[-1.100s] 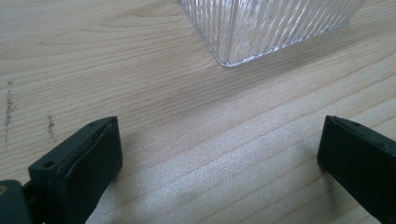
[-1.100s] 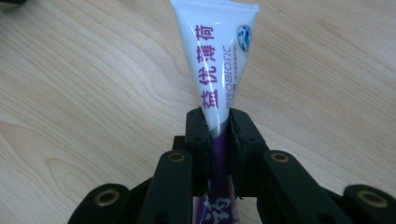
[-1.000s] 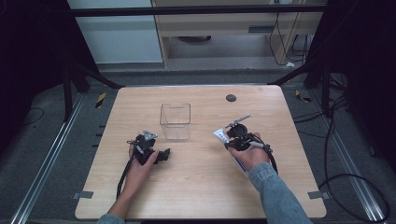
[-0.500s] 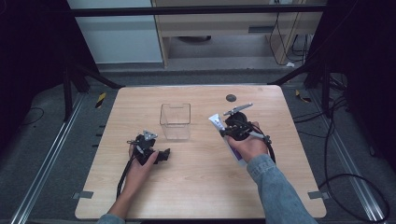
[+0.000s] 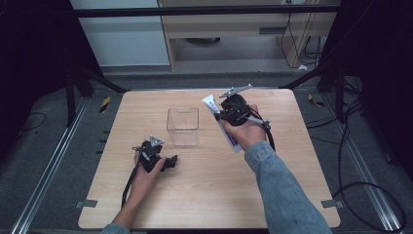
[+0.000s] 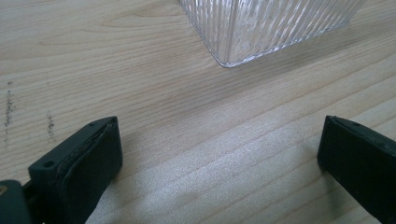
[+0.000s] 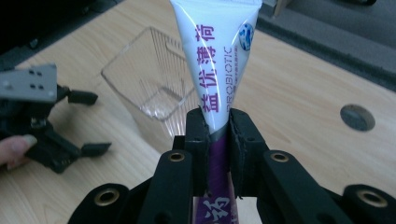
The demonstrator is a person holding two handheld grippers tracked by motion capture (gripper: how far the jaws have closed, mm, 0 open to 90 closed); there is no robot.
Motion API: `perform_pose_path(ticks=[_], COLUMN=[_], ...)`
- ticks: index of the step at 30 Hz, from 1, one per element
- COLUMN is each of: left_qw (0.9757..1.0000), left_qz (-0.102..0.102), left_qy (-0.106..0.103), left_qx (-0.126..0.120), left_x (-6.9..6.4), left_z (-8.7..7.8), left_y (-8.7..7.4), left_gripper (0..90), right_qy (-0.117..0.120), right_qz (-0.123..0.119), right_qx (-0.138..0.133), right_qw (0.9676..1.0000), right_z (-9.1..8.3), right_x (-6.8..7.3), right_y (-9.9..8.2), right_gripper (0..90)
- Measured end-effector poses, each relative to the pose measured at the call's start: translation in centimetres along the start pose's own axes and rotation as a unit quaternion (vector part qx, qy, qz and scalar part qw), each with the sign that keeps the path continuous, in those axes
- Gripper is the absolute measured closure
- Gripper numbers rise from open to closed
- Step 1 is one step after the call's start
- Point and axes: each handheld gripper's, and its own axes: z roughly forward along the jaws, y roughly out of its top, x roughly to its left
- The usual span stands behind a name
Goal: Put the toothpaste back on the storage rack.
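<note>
My right gripper (image 5: 221,115) (image 7: 218,122) is shut on a white and purple toothpaste tube (image 7: 217,56) (image 5: 211,104), lifted above the table. The tube's flat white end points up and away, just right of a clear ribbed plastic box (image 5: 183,126) (image 7: 154,100) that stands open in the table's middle. One corner of that box (image 6: 261,28) lies just ahead of my left gripper. My left gripper (image 5: 171,161) (image 6: 219,154) rests on the wood in front of the box, jaws wide apart with nothing between them; it also appears at the left of the right gripper view (image 7: 88,123).
The wooden table (image 5: 204,195) has bare room in front and to both sides. A dark round hole (image 7: 357,117) sits in the tabletop beyond the tube. Black frame bars and cables surround the table on the floor.
My right gripper has risen and moved toward the far side with the tube, coming level with the box's right side. The left gripper has stayed where it was.
</note>
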Motion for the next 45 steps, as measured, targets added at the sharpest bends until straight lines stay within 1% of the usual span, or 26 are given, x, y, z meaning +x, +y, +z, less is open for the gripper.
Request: perform_pose_path(ticks=[2,3,4,5,6,7,9,10,11,12,13,16,18,19,22,24,26,28,29,30,31,36,38,41,45], left_qw=[1.0,1.0,1.0,1.0,1.0,1.0,1.0,1.0,1.0,1.0,1.0,1.0,1.0,1.0,1.0,1.0,1.0,1.0,1.0,1.0,1.0,1.0,1.0,1.0,1.0], left_qz=[0.0,0.0,0.0,0.0,0.0,0.0,0.0,0.0,0.0,0.0,0.0,0.0,0.0,-0.001,0.0,0.0,-0.001,-0.001,-0.001,-0.001,-0.001,-0.001,0.0,0.0,0.0], left_qy=[0.0,0.0,0.0,0.0,0.0,0.0,0.0,0.0,0.0,0.0,0.0,0.0,0.0,0.0,0.0,0.0,0.0,0.0,0.0,0.0,0.0,0.0,0.0,0.0,0.0], left_qx=[0.0,0.0,0.0,0.0,0.0,0.0,0.0,0.0,0.0,0.0,0.0,0.0,0.0,0.0,0.001,0.0,0.0,0.0,0.0,0.0,-0.001,0.0,0.0,0.0,0.0], left_x=[0.0,0.0,0.0,0.0,0.0,0.0,0.0,0.0,0.0,0.0,0.0,0.0,0.0,0.0,0.0,0.0,0.0,0.0,0.0,0.0,0.0,0.0,0.0,0.0,0.0], left_z=[0.0,0.0,0.0,0.0,0.0,0.0,0.0,0.0,0.0,0.0,0.0,0.0,0.0,0.0,0.0,0.0,0.0,0.0,0.0,0.0,0.0,0.0,0.0,0.0,0.0], left_y=[0.0,0.0,0.0,0.0,0.0,0.0,0.0,0.0,0.0,0.0,0.0,0.0,0.0,0.0,0.0,0.0,0.0,0.0,0.0,0.0,0.0,0.0,0.0,0.0,0.0], left_gripper=[0.0,0.0,0.0,0.0,0.0,0.0,0.0,0.0,0.0,0.0,0.0,0.0,0.0,0.0,0.0,0.0,0.0,0.0,0.0,0.0,0.0,0.0,0.0,0.0,0.0], right_qy=[0.0,0.001,0.001,-0.001,-0.001,0.0,-0.002,-0.002,-0.004,-0.004,-0.004,-0.006,-0.006,-0.007,-0.008,-0.007,-0.007,-0.007,-0.005,-0.005,-0.003,0.002,0.003,0.006,0.011], right_qz=[0.0,0.0,0.0,-0.001,-0.001,0.001,0.005,0.005,0.003,0.003,0.003,0.002,0.001,0.0,-0.001,-0.005,-0.005,-0.005,-0.006,-0.006,-0.006,-0.007,-0.005,-0.003,-0.003], right_qx=[-0.009,-0.017,-0.017,-0.025,-0.025,-0.034,-0.042,-0.042,-0.052,-0.052,-0.06,-0.067,-0.069,-0.078,-0.086,-0.1,-0.109,-0.112,-0.118,-0.118,-0.123,-0.13,-0.129,-0.135,-0.137], right_qw=[1.0,0.9999,0.9999,0.9997,0.9997,0.9994,0.9991,0.9991,0.9986,0.9986,0.9982,0.9977,0.9976,0.9969,0.9963,0.9949,0.994,0.9937,0.993,0.993,0.9924,0.9915,0.9916,0.9909,0.9904], right_z=[0.0,0.1,0.1,0.2,0.2,0.4,0.6,0.6,1.0,1.0,1.4,2.1,2.3,2.7,3.1,3.7,4.2,4.5,5.0,5.0,5.5,6.9,7.0,7.7,8.0], right_x=[0.1,0.1,0.1,0.3,0.3,0.4,0.5,0.5,0.6,0.6,0.7,0.9,1.0,1.1,1.3,1.8,2.1,2.3,2.5,2.5,2.7,3.3,3.5,3.9,4.4], right_y=[1.0,1.8,1.8,2.8,2.8,3.7,4.7,4.7,5.7,5.7,6.5,7.6,7.9,8.6,9.1,9.8,10.1,10.3,10.4,10.4,10.6,10.9,10.9,10.8,10.7], right_gripper=[79.2,79.2,79.2,79.2,79.2,79.2,79.2,79.2,79.2,79.2,79.2,79.2,79.2,79.2,79.2,79.2,79.2,79.2,79.2,79.2,79.1,79.1,79.2,79.1,79.1])
